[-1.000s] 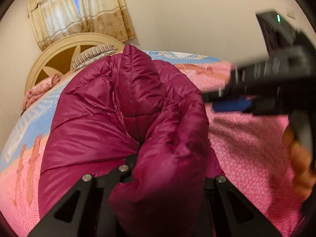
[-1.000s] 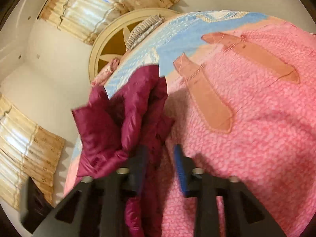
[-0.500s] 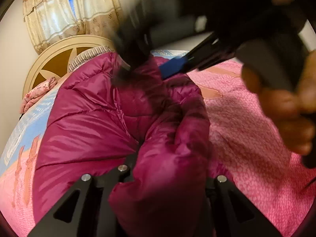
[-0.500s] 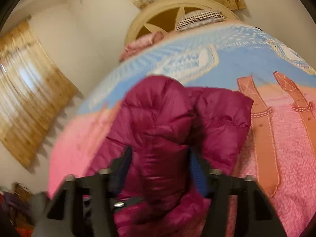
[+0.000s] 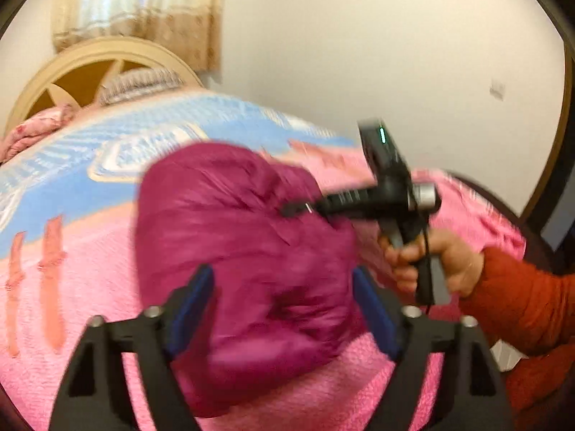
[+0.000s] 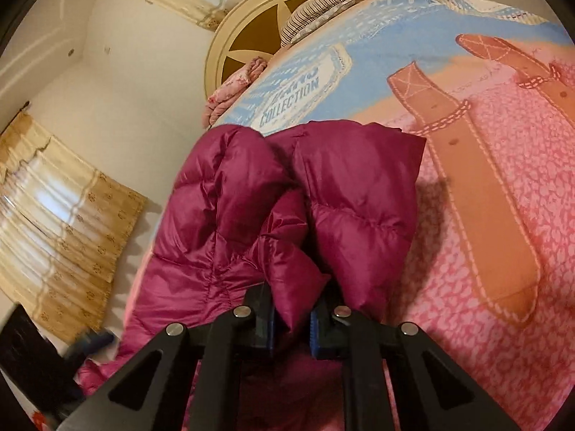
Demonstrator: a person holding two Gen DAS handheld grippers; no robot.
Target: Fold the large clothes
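Observation:
A magenta puffer jacket [image 5: 244,244] lies bunched on the pink and blue bedspread [image 5: 90,287]. My left gripper [image 5: 284,305] hangs above the jacket's near end. Its jaws are opening wide, and the blue pads [image 5: 194,298] stand clear on either side of the bulk. In the right wrist view my right gripper [image 6: 291,319] is closing, its pads pinching a puffy fold of the jacket [image 6: 359,194]. The left wrist view shows the right gripper [image 5: 294,210] from the side, nose into the jacket's far right edge, held by a hand [image 5: 431,258] in a red sleeve.
A cream round headboard [image 5: 72,79] with a striped pillow [image 5: 140,84] stands at the bed's far end. Beige curtains [image 6: 64,233] hang on the left wall. The bedspread [image 6: 485,323] stretches to the right of the jacket. A dark door frame [image 5: 553,186] is at the right.
My left jaws let go of the jacket fold, sprang wide and lifted back. My right gripper swung over the jacket and closed on a fold of it.

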